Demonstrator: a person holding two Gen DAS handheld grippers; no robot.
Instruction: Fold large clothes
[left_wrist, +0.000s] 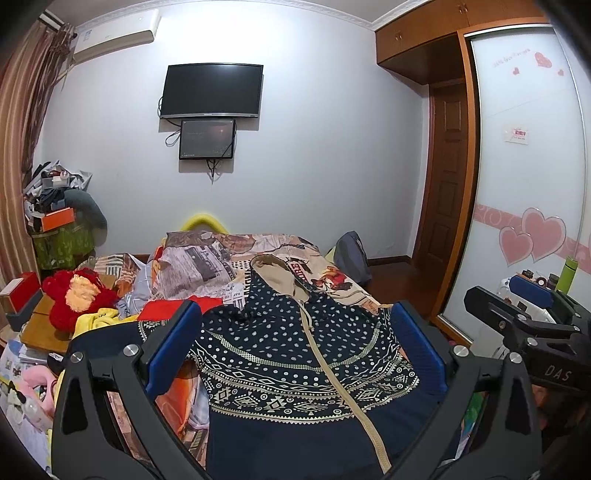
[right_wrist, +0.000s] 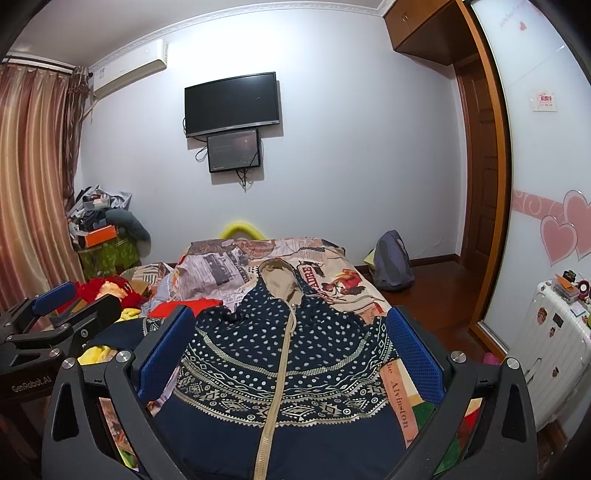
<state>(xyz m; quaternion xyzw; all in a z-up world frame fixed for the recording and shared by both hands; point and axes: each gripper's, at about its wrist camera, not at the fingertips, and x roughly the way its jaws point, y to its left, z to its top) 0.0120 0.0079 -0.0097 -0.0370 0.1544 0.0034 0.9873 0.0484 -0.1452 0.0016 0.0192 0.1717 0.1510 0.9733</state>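
A large navy hooded jacket (left_wrist: 291, 354) with white dots, a patterned band and a beige zipper lies front up on the bed, hood pointing away; it also shows in the right wrist view (right_wrist: 280, 354). My left gripper (left_wrist: 295, 343) is open and empty, held above the jacket's chest. My right gripper (right_wrist: 291, 347) is open and empty, also above the chest. The right gripper shows at the right edge of the left wrist view (left_wrist: 524, 314), and the left gripper at the left edge of the right wrist view (right_wrist: 66, 306).
The bed (left_wrist: 332, 277) has a printed cover and a crumpled quilt (left_wrist: 195, 266). Red and yellow clothes and a red plush toy (left_wrist: 77, 299) lie at the left. A backpack (right_wrist: 393, 262) sits on the floor, a white suitcase (right_wrist: 554, 332) at the right.
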